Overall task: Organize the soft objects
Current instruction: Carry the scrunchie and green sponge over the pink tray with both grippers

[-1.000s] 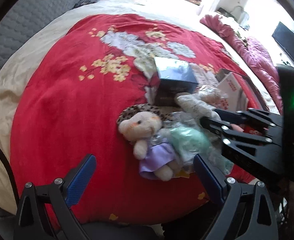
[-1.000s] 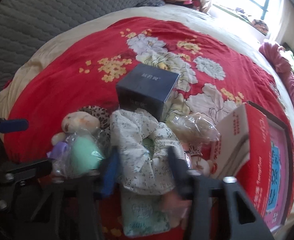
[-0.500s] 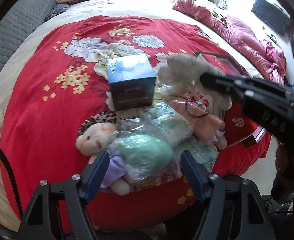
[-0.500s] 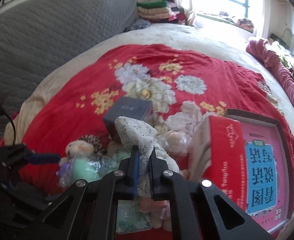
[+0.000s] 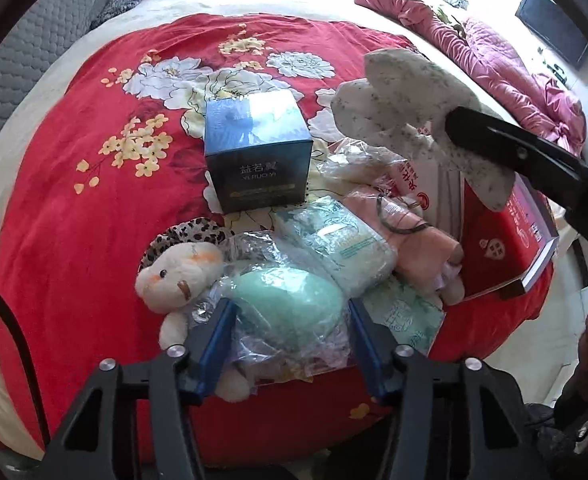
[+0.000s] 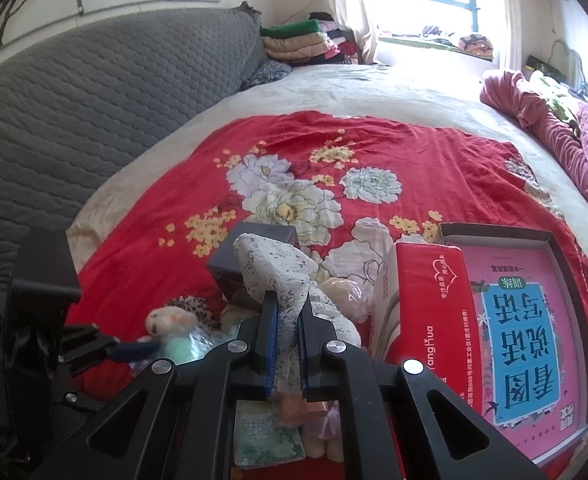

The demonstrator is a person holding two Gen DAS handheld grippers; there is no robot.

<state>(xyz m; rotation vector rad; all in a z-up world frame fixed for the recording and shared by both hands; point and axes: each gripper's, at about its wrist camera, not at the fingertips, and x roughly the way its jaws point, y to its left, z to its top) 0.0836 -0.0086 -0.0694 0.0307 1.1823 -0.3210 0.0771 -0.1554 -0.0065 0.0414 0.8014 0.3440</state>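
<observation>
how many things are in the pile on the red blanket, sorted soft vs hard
soft: 6 - plush toy, green bagged sponge, tissue pack, pink cloth, flat green packet, speckled cloth
hard: 2 - blue box, red book box
total: 8

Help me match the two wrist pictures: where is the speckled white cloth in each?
Left wrist: speckled white cloth, upper right, lifted above the pile, pinched by the right gripper.
Right wrist: the cloth at centre, clamped in that gripper.
Shared landmark: dark blue box, left of the cloth in the first, behind it in the second.
</observation>
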